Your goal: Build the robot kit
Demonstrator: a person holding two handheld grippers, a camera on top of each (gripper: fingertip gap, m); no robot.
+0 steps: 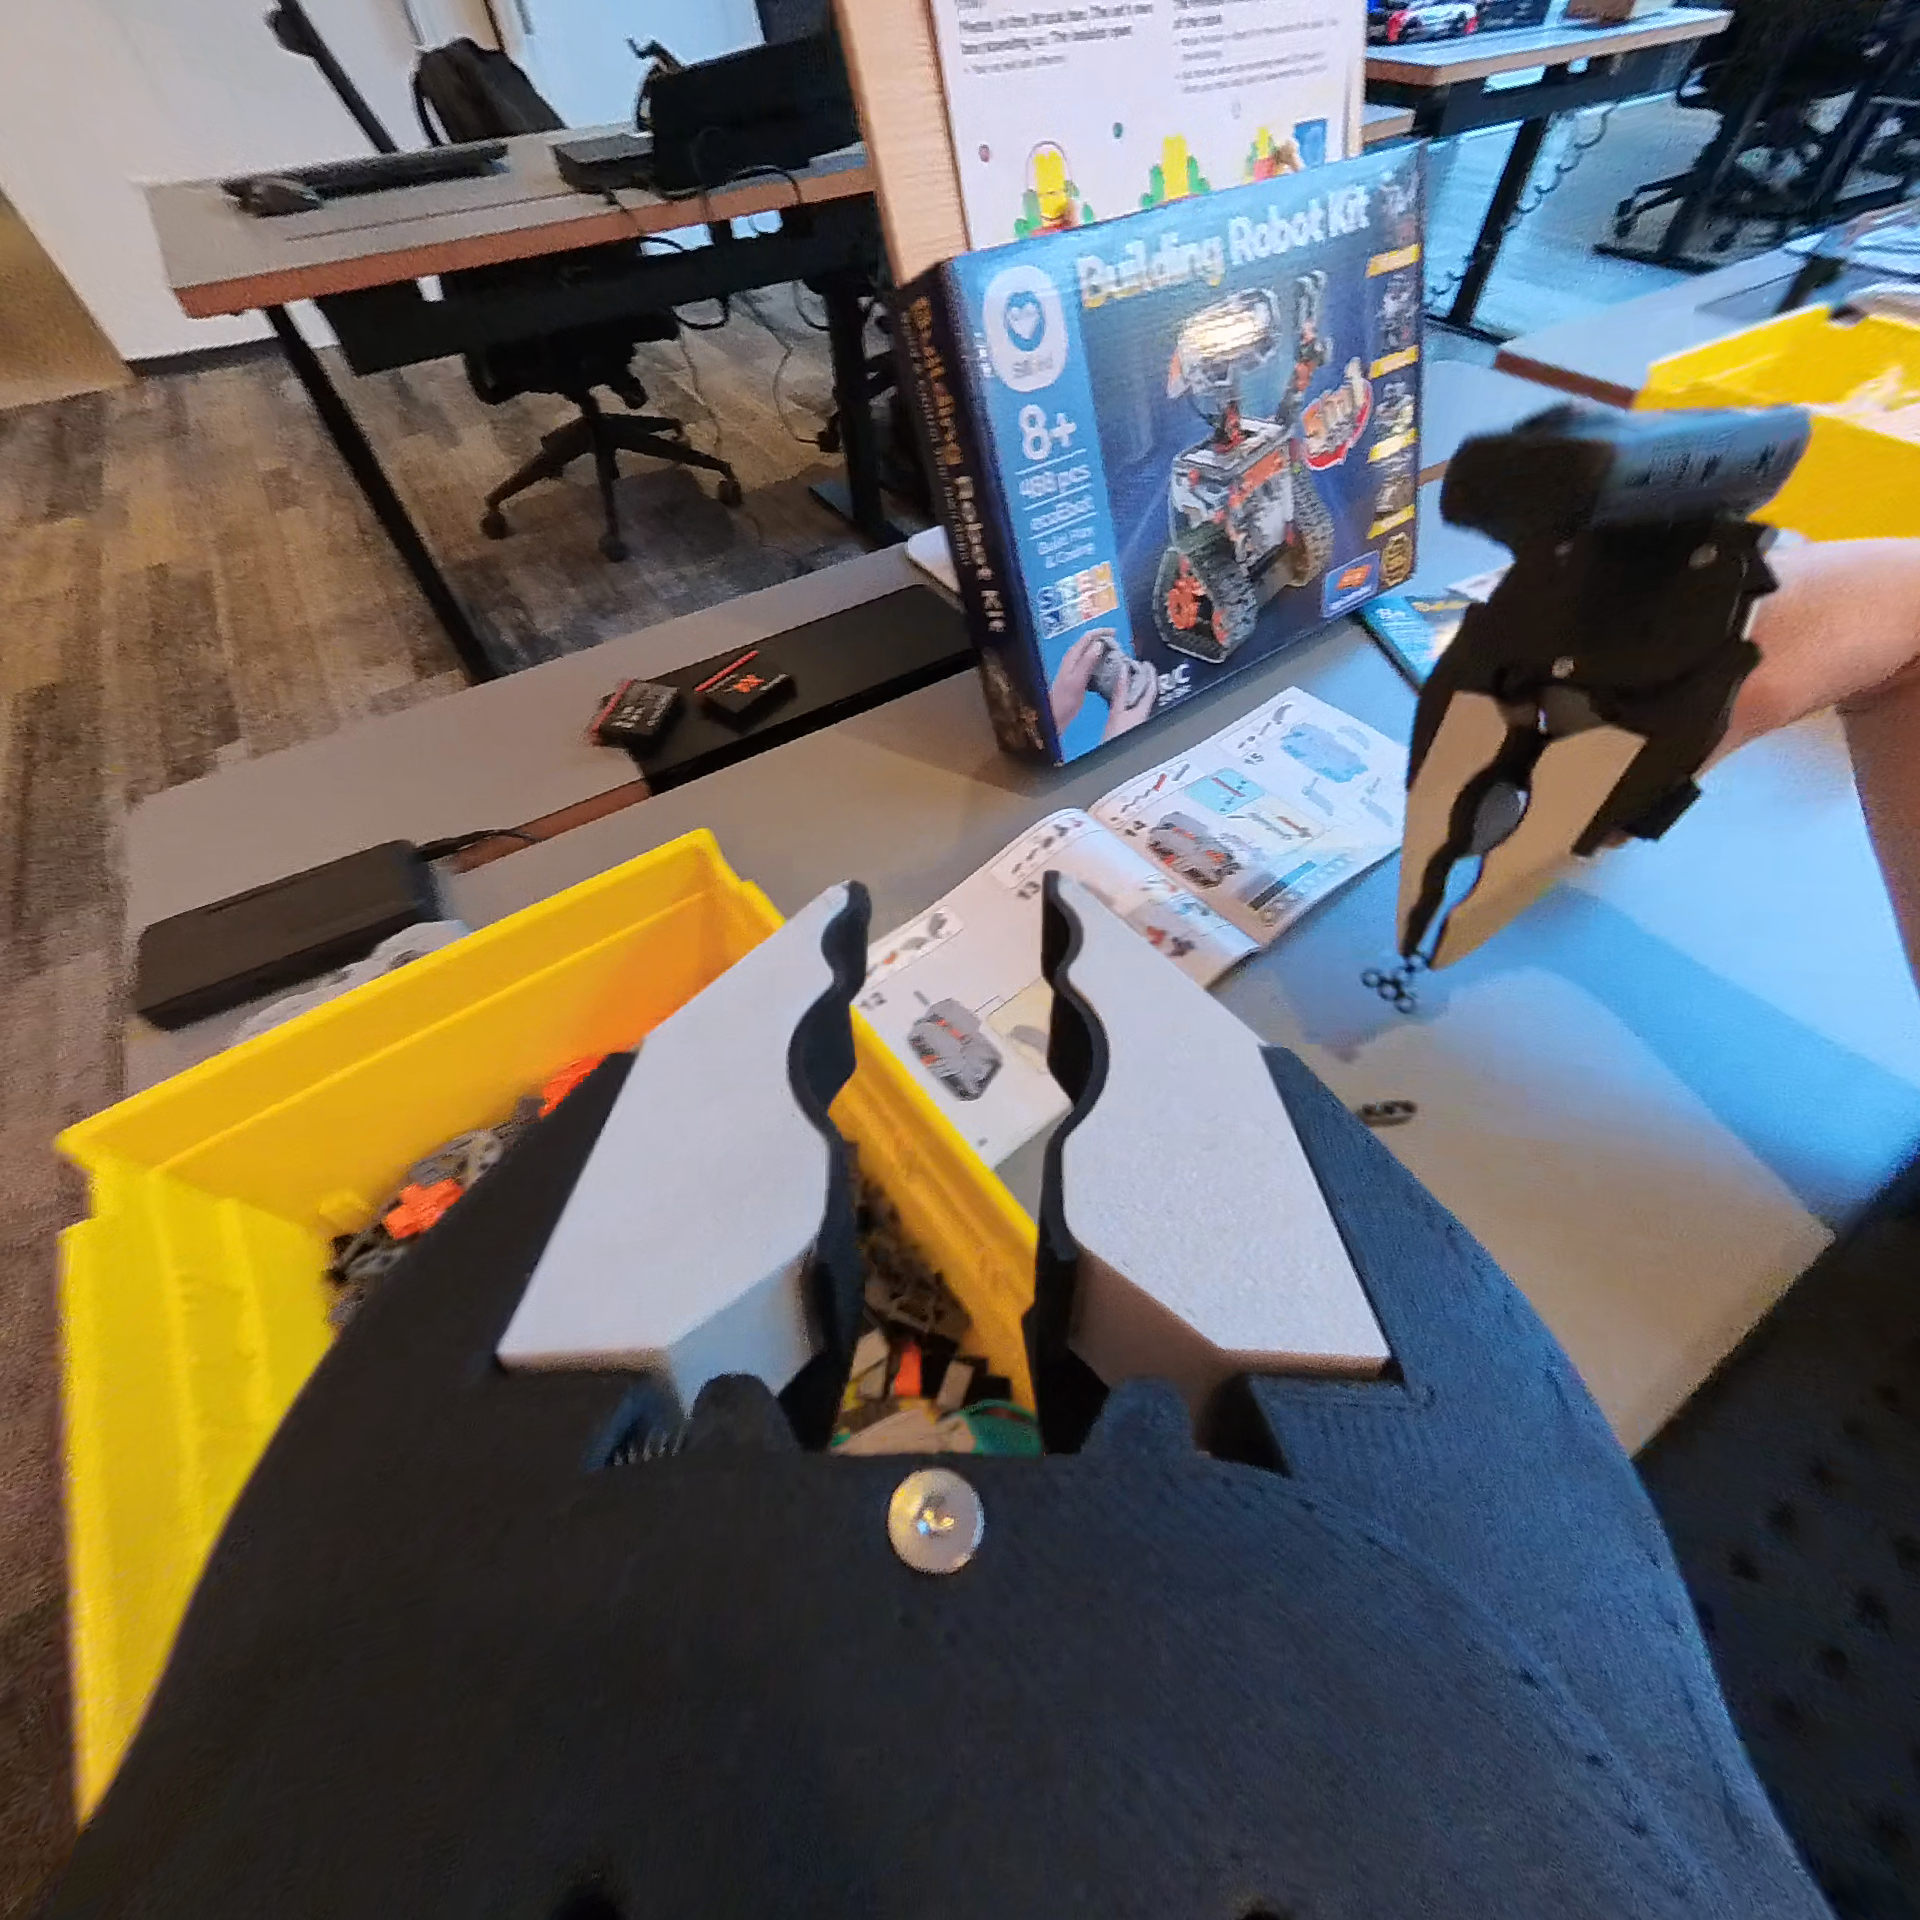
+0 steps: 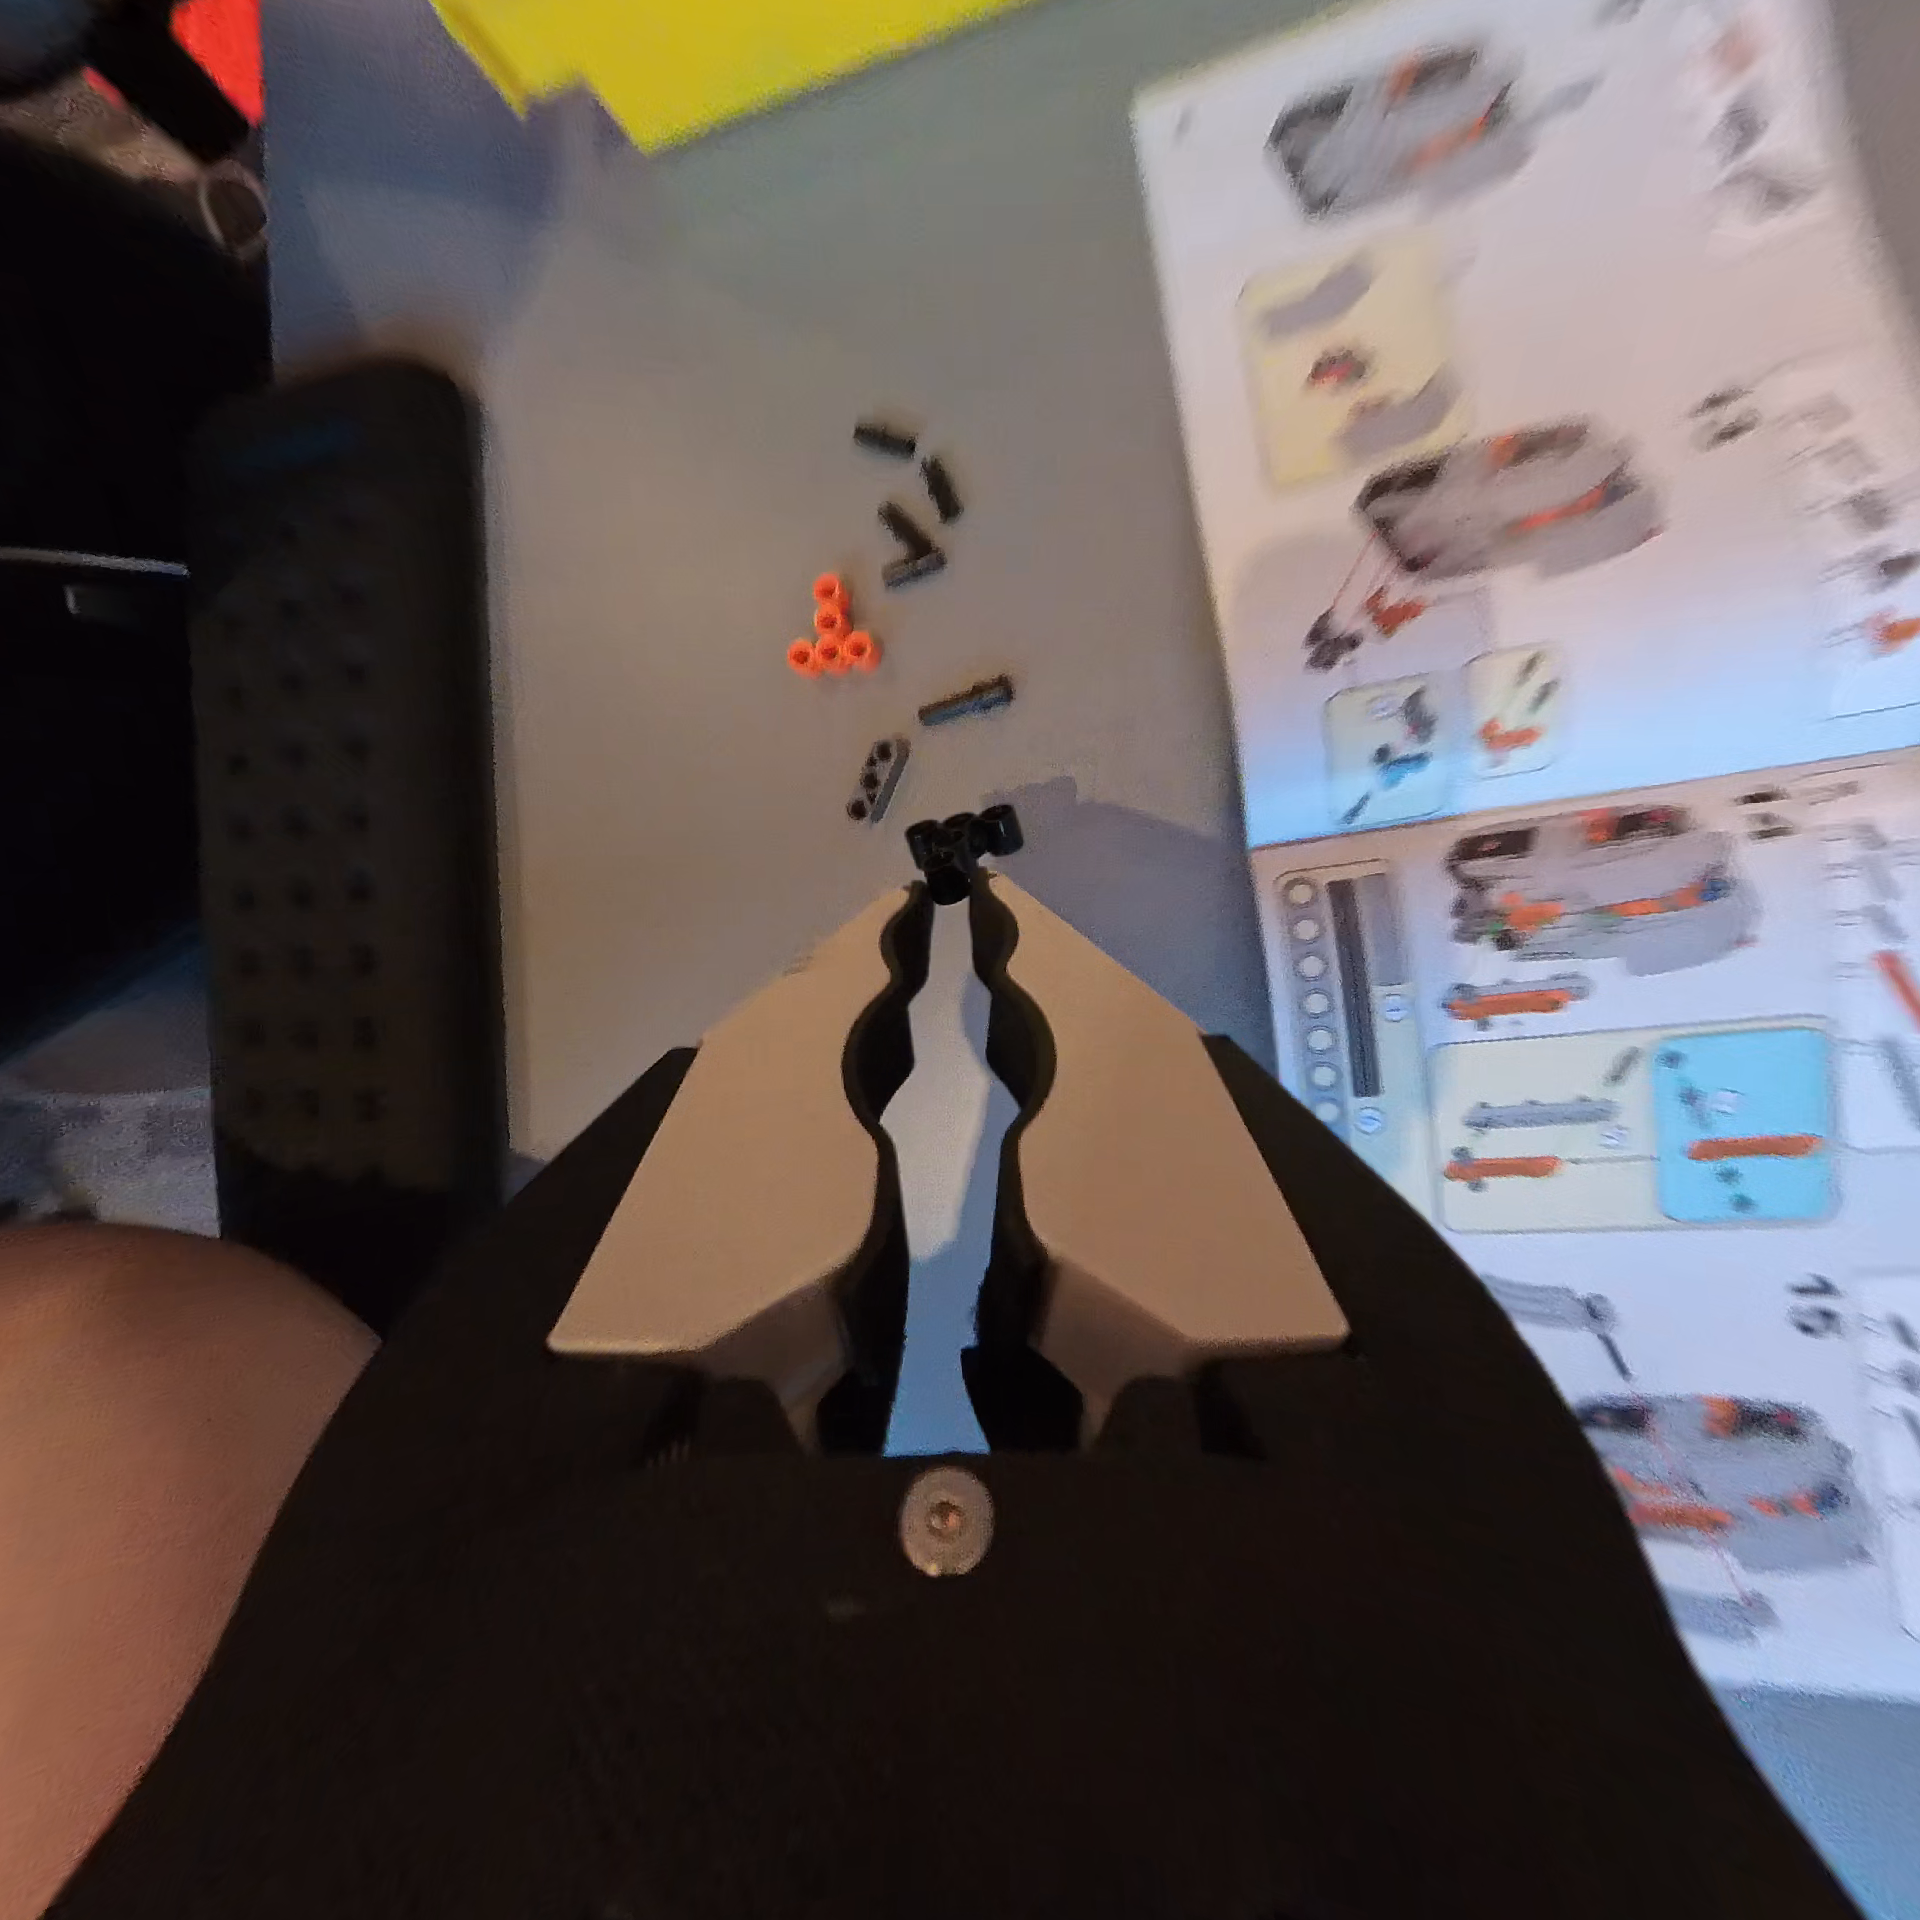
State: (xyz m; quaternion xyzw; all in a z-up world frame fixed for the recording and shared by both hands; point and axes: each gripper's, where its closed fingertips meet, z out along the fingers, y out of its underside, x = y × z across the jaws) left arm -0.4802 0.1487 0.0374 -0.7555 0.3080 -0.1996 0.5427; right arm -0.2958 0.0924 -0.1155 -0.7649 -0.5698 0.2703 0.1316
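My left gripper (image 1: 951,899) is open and empty, held over the right rim of a yellow bin (image 1: 416,1049) full of small building parts. My right gripper (image 2: 951,885) is shut on a small black connector piece (image 2: 961,836) at its fingertips, held just above the grey table. It also shows in the left wrist view (image 1: 1418,961) with the black piece (image 1: 1392,982) hanging from its tips. On the table beyond lie an orange connector cluster (image 2: 831,629), several dark pins (image 2: 914,499) and a short dark beam (image 2: 878,779).
An open instruction booklet (image 1: 1164,883) (image 2: 1558,727) lies on the grey table (image 1: 1558,1091). A blue robot kit box (image 1: 1174,468) stands behind it. A second yellow bin (image 1: 1808,405) is at far right. A black perforated pad (image 2: 332,779) lies left of the parts. A person's arm (image 1: 1829,634) holds the right gripper. My right fingertips sit around 25 cm from my left ones.
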